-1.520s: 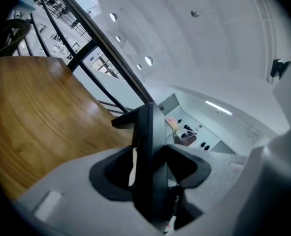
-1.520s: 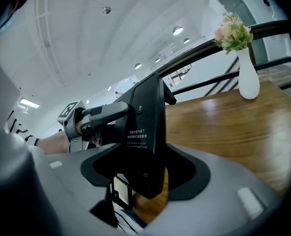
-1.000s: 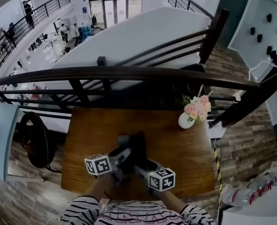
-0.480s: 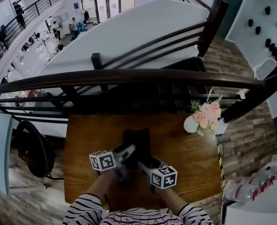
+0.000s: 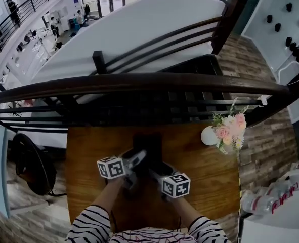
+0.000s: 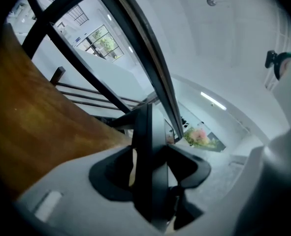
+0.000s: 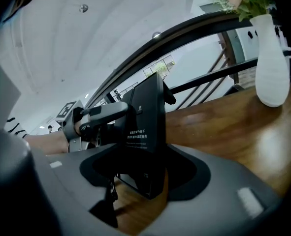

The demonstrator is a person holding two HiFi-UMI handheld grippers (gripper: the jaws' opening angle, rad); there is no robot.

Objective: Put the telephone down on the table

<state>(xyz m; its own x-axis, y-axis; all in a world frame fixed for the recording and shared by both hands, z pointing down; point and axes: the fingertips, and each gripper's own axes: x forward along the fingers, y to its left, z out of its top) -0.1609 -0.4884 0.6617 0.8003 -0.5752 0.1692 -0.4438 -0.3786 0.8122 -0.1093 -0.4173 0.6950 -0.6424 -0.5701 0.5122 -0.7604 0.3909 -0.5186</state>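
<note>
A black telephone [image 5: 148,148] hangs low over the brown wooden table [image 5: 88,146], gripped from both sides. My left gripper [image 5: 135,160] is shut on its left side and my right gripper [image 5: 157,173] on its right. In the left gripper view the telephone [image 6: 147,166] stands edge-on between the jaws of the left gripper [image 6: 147,183]. In the right gripper view its back [image 7: 145,127] carries white print, the right gripper [image 7: 143,178] clamps its lower part, and wood [image 7: 234,127] shows under its lower edge. Contact with the table cannot be told.
A white vase of pink flowers [image 5: 210,134] stands at the table's far right corner; the vase [image 7: 271,58] is close by in the right gripper view. A dark railing [image 5: 139,80] runs behind the table. A black chair [image 5: 33,161] stands to the left.
Both grippers, with the telephone between them, have moved away from the person and lower over the table. Both grips are unchanged.
</note>
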